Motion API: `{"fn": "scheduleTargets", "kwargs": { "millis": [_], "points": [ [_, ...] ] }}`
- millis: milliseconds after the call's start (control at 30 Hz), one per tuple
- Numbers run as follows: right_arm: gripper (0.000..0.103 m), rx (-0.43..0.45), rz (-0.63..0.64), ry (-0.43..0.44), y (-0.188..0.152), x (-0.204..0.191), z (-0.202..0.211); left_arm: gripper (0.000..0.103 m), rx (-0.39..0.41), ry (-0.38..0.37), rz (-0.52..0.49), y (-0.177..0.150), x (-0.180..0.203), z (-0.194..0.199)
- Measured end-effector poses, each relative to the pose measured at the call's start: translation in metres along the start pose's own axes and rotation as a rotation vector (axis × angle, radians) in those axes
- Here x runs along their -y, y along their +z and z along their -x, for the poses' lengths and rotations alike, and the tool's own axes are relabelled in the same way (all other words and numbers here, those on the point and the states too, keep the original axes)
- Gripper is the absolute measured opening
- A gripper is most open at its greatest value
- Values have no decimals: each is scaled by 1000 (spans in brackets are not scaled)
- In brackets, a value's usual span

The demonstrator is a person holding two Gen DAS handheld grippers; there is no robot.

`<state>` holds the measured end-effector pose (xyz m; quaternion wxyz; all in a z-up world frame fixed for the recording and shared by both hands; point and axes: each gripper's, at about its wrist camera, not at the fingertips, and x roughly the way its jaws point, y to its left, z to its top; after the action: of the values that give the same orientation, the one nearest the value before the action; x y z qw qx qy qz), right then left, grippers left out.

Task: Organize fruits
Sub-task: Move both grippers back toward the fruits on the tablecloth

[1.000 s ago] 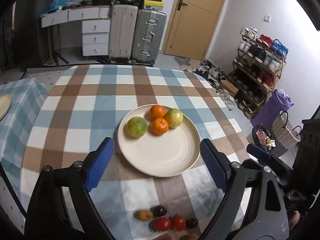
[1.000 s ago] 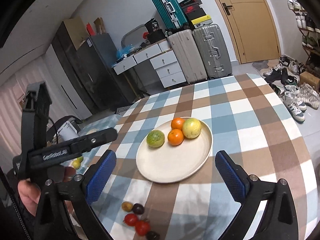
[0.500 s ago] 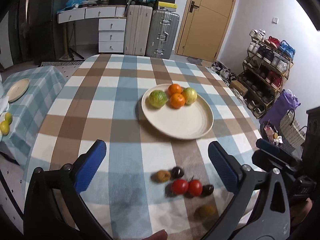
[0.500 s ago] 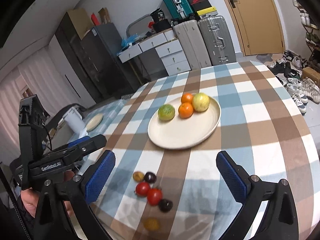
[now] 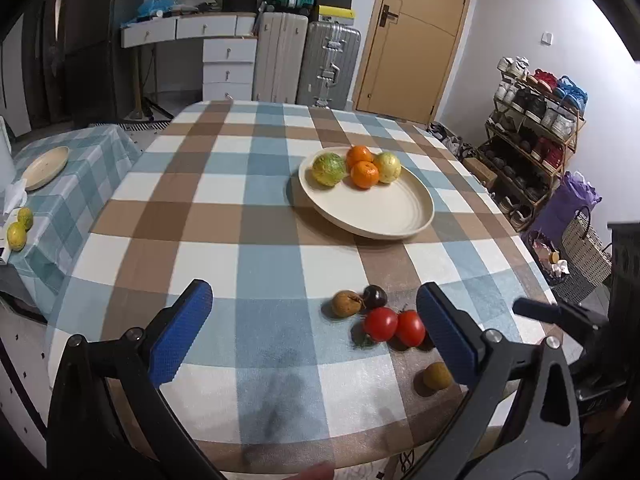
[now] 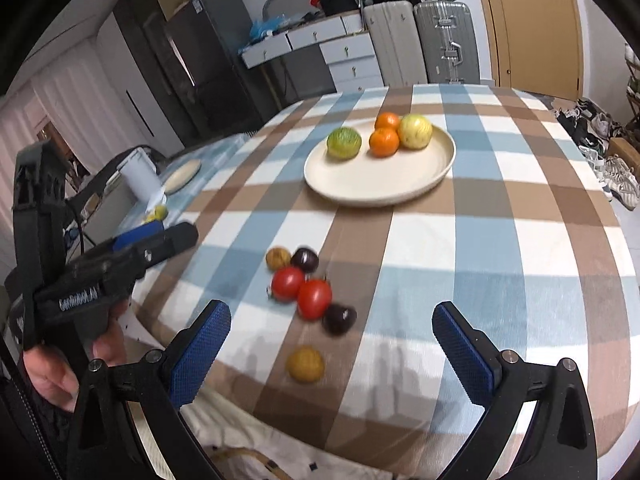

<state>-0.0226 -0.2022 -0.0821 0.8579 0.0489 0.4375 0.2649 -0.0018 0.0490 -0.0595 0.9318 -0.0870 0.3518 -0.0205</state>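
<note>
A cream plate [image 5: 400, 216] [image 6: 400, 184] on the checked table holds a green fruit [image 5: 328, 169], two oranges [image 5: 364, 174] and a yellow-green fruit [image 5: 387, 166]. Near the table's front edge lie two red tomatoes [image 5: 394, 325] [image 6: 302, 290], two dark plums [image 6: 339, 319], and two brown fruits [image 5: 346, 303] [image 6: 306, 364]. My left gripper [image 5: 316, 332] is open above the front of the table, with nothing between its blue pads. My right gripper [image 6: 330, 352] is open too, with a brown fruit below the gap between its pads.
A lower side table at left carries a second plate [image 5: 44, 167] and two yellow fruits [image 5: 20, 226]. Suitcases [image 5: 304, 64], drawers and a door stand behind the table; a shoe rack [image 5: 532, 128] and a basket [image 5: 586, 244] are at right. A hand [image 6: 60, 376] holds the left gripper.
Both grippers have drawn back toward the table's front edge and sunk. The plate now lies farther off and the small fruits have come fully into view. The left jaws stand a little wider.
</note>
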Motion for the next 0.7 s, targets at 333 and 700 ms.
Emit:
{"fn": "scheduleTargets", "kwargs": {
  "millis": [333, 700],
  "points": [
    [103, -93, -23, -17, -28, -1, -10, 102, -39, -26, 40, 1, -4, -7],
    [97, -137, 61, -40, -37, -20, -28, 102, -55, -32, 45, 1, 0, -10]
  ]
}}
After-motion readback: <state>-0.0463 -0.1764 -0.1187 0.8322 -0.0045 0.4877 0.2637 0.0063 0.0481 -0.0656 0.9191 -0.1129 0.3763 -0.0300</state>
